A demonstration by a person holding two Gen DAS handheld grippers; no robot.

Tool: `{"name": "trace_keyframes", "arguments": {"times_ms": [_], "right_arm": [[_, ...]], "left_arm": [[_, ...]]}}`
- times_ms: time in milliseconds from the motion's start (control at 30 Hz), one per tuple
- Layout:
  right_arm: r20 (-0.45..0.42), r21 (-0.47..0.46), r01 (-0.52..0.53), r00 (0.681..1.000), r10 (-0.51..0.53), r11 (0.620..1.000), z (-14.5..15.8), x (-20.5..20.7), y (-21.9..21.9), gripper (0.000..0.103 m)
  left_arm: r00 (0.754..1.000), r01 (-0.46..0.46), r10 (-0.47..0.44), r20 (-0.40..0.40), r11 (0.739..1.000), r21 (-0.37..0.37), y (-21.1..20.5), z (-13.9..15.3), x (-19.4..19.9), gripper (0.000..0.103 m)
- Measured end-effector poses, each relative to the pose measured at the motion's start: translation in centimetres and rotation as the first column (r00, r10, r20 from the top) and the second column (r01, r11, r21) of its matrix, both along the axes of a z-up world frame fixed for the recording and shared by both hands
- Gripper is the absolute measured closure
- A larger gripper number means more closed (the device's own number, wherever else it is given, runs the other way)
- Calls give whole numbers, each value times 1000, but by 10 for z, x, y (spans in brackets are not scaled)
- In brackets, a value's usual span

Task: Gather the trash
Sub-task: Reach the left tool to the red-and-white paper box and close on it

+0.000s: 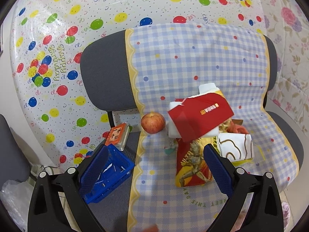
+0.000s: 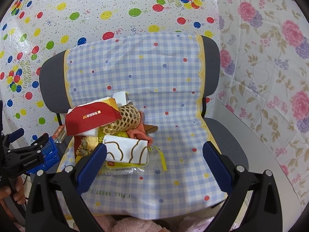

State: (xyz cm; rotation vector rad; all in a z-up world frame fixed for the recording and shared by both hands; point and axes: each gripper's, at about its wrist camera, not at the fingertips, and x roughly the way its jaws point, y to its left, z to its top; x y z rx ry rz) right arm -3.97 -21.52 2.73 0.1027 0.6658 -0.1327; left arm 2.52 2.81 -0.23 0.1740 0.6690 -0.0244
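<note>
Both grippers hang over a gray chair (image 2: 222, 133) draped with a blue checked cloth (image 2: 164, 100), and each is spread wide with nothing between its blue pads. From the left wrist view, the left gripper (image 1: 154, 166) sits above the front of the seat, its left pad (image 1: 96, 164) in front of a small blue basket (image 1: 117, 176) that stands on the bare gray part of the seat, just beside the edge of the cloth. The right gripper (image 2: 154, 164) hovers over the seat with its left pad (image 2: 92, 162) close to the trash pile. That pile lies on the left half of the seat as the right wrist view shows it: a torn red box (image 2: 90, 118) on top, a woven mesh sleeve (image 2: 127, 119) just behind it, a white carton with brown looping lines (image 2: 125, 148) in front, and a clear plastic wrapper with yellow print (image 2: 135, 166) under the carton. A red and yellow snack bag (image 1: 193, 166) lies flat beside the carton, partly under the red box. 1 apple (image 1: 153, 122) stands on the cloth just left of the red box, apart from the basket. A small orange packet (image 1: 117, 135) leans at the back of the seat, behind the basket. Balloon-print sheeting (image 2: 96, 19) and flowered sheeting (image 2: 270, 58) hang behind the chair.
</note>
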Motion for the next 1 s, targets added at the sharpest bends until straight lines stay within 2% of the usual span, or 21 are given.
{"name": "trace_keyframes", "arguments": {"times_ms": [167,267,400,533,767,800,867,1000], "right_arm": [[18,22,-18,1000,17,1000,-10,23,5,6],[27,15,-19,999,18,1000,-17,36,9,6],[112,5,-49,993,48,999,-19,42,12,6],[68,-14,-44,997,45,999,-24,51,9,6],[22,-28,-13,1000,14,1000,-33,55,-2,6],[17,-29,-13,1000,13,1000,-34,55,-4,6],[5,-16,-29,1000,29,999,-36,56,-9,13],[-13,7,-45,999,45,999,-41,61,-15,16]], "left_arm": [[1000,23,-23,-20,1000,-14,6,-10,19,7],[1000,11,-10,-20,999,31,4,-18,31,7],[998,63,-63,-2,998,12,3,-24,40,7],[989,142,-143,-27,989,-40,-9,-25,55,7],[969,246,-247,-18,967,-63,-40,-31,85,8],[966,259,-260,-12,964,-60,-43,-31,88,8],[958,287,-287,-7,957,-43,-51,-30,96,8],[936,351,-351,-36,936,-2,-67,-36,112,8]]}}
